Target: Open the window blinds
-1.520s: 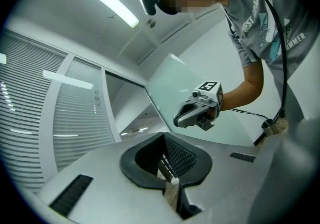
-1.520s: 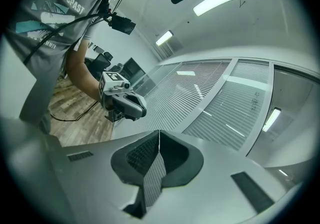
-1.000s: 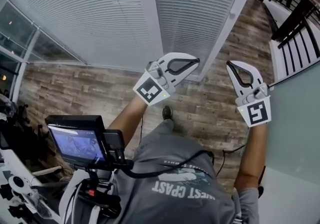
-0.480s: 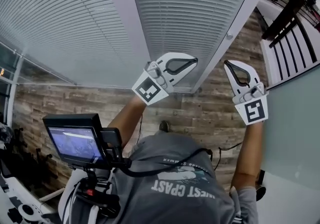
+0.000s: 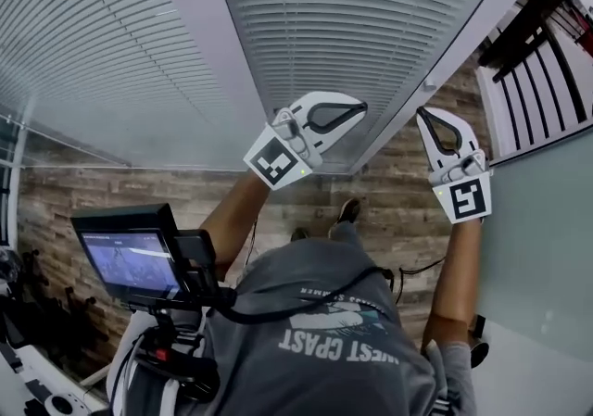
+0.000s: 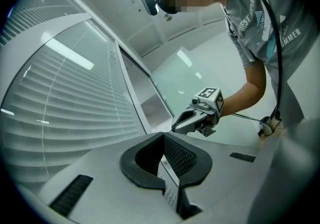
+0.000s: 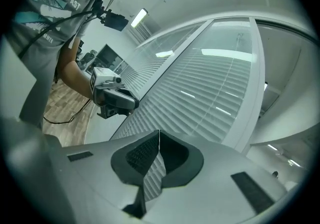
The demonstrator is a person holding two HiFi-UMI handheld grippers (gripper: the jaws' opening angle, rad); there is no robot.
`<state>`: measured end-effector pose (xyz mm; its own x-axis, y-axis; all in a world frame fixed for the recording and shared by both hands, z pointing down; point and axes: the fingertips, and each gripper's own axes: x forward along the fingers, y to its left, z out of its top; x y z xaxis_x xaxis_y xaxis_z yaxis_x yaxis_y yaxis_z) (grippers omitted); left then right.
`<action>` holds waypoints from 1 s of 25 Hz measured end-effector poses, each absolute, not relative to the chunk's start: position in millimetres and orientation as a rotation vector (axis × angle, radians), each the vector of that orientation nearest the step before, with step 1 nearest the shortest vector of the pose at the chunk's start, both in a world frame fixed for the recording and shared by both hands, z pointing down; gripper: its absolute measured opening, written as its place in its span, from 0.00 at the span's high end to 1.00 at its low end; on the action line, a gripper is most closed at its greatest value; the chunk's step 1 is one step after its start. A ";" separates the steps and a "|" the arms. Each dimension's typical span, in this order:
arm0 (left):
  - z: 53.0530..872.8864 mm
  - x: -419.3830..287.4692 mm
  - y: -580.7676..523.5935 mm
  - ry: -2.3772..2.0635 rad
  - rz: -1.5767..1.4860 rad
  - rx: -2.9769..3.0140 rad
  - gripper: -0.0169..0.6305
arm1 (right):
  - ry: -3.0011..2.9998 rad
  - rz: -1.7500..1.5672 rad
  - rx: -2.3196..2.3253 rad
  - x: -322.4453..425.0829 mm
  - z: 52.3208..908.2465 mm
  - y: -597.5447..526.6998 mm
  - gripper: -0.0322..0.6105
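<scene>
- Tools first: the left tool (image 5: 361, 108) is clenched, its jaws pressed tip to tip with nothing between them.
- The right tool (image 5: 420, 112) is clenched the same way and is also empty. It is held about level with the left tool, and the two are apart.
- Both point toward the blinds (image 5: 371, 25), near the lower edge of the right-hand panel, and neither touches the slats.
- The blinds hang with their slats shut, in two panels split by a white post (image 5: 199, 44).
- The right tool is beside the white frame (image 5: 463, 44) at that panel's right edge, above the wood floor (image 5: 120, 192).
</scene>
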<state>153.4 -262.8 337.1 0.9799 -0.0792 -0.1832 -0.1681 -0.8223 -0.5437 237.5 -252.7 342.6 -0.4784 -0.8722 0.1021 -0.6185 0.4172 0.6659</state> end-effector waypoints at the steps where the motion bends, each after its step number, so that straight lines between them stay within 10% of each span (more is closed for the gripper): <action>1: 337.4 154.1 -272.1 0.184 0.204 -2.545 0.97 | -2.246 -0.780 1.266 239.4 344.3 -262.2 0.94; 25: 369.8 174.5 -313.3 0.207 0.210 -2.625 0.97 | -1.402 -0.830 1.456 334.7 452.9 -352.8 0.78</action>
<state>174.5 -313.3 369.8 0.9766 -0.1084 -0.1860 -0.1846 -0.8661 -0.4646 334.7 -352.8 452.9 0.1234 -0.9845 0.1250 -0.3637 0.0723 0.9287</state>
